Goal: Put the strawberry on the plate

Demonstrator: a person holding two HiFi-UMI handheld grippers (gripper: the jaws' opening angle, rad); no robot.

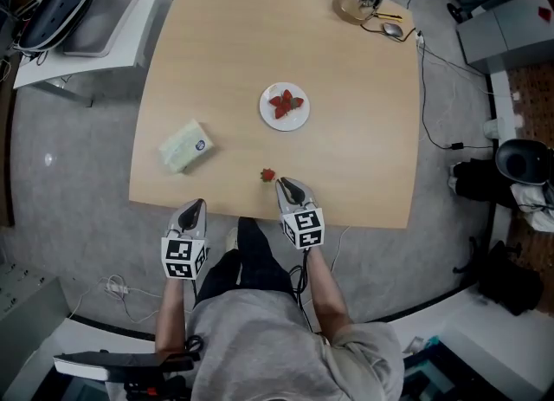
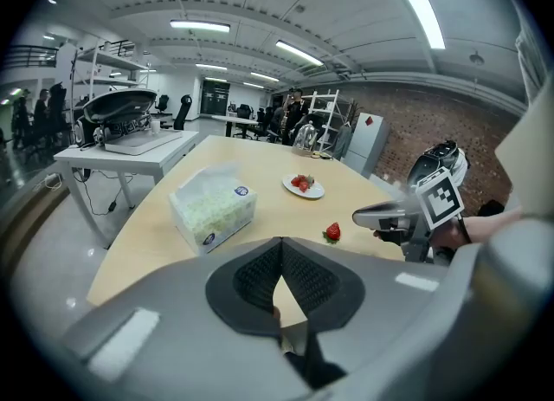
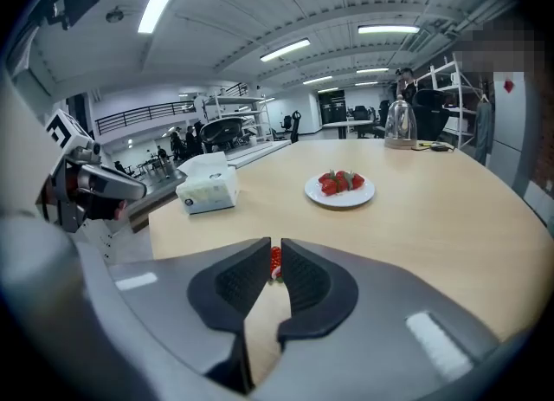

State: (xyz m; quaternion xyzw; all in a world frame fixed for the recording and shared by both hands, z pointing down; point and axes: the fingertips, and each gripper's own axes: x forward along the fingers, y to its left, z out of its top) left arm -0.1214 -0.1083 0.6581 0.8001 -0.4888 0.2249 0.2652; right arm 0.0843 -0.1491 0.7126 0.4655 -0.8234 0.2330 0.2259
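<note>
— So, where is the small red strawberry point(image 1: 267, 175)?
— On the pale wooden table point(image 1: 346, 131), by its near edge, just left of the right gripper point(image 1: 286, 184).
— Is it gripped?
— No. The right gripper view shows the jaws a slit apart, with the strawberry just beyond them. The round white plate point(image 3: 339, 197) lies farther off. The left gripper point(image 2: 281, 241) has its jaws together, empty.

L claw point(image 2: 281, 243) jaws together, strawberry point(image 2: 332, 232) near R claw point(image 2: 359, 215), tissue box point(image 2: 213, 209) left

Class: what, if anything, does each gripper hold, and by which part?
Nothing is held. The strawberry lies on the table just beyond the right gripper, jaws slightly parted; the left gripper is shut, empty.
</note>
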